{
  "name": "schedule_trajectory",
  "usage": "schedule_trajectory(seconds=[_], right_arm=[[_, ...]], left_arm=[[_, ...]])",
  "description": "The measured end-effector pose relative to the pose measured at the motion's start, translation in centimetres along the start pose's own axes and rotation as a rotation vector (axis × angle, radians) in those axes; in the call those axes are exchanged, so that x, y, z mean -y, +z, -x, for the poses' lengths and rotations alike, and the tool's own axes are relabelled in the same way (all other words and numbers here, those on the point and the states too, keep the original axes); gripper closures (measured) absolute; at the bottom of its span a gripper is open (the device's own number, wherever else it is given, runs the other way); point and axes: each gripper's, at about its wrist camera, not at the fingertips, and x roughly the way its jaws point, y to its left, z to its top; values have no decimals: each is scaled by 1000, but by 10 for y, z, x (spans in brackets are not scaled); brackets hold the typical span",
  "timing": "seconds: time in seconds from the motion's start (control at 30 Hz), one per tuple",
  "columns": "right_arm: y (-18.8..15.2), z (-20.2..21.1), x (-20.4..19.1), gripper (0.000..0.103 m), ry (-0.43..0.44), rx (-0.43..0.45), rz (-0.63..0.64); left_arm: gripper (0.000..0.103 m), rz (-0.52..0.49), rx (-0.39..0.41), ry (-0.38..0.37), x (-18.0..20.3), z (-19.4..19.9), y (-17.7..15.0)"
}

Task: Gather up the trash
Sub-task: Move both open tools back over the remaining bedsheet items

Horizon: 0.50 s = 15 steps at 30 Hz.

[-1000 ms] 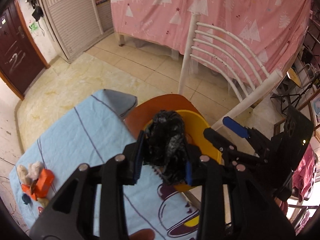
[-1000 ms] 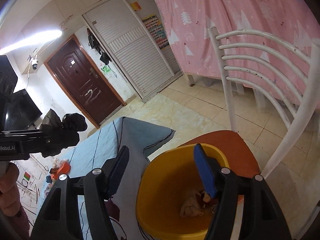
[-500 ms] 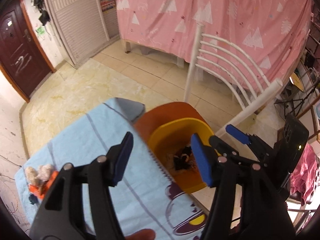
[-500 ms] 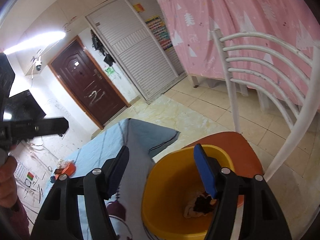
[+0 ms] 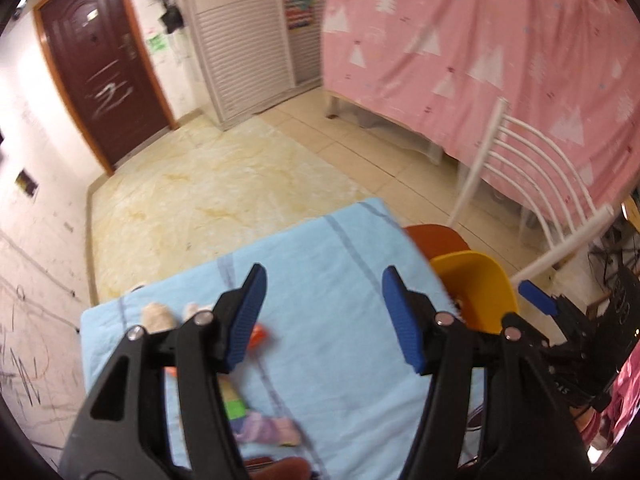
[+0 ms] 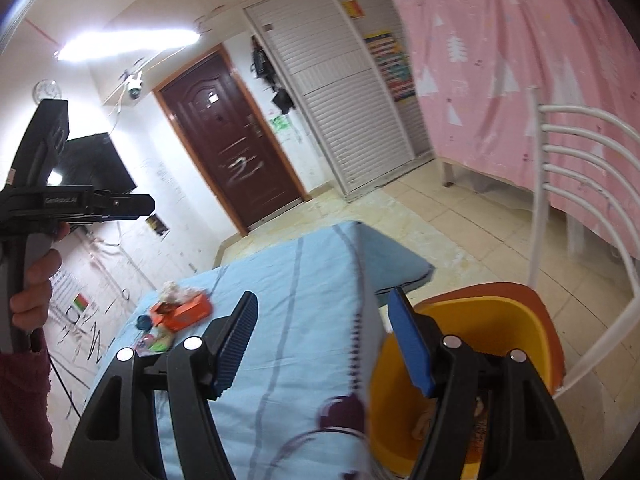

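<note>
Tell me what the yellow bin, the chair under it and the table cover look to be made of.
Yellow bin: seemingly plastic, smooth one-piece wall with a soft sheen.
Chair: back looks like white-painted metal tubing, thin curved bars; the orange-brown seat is smooth, material unclear.
Table cover: light blue cloth, matte, with a fold draping over the table's corner.

A ceiling tube light [image 6: 124, 45] is glaring white at the upper left of the right wrist view and lighting the room evenly, while motion blur is smearing the worktop [image 5: 320, 292] and its clutter, and fisheye distortion is bending the door [image 6: 232, 140] and darkening every corner.
</note>
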Motion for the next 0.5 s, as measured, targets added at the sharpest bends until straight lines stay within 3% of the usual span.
schedule_trajectory(seconds=[0.5], right_arm=[[-1, -63, -114, 40, 112, -119, 169]], left_arm=[[45, 133, -16, 85, -118, 6, -42]])
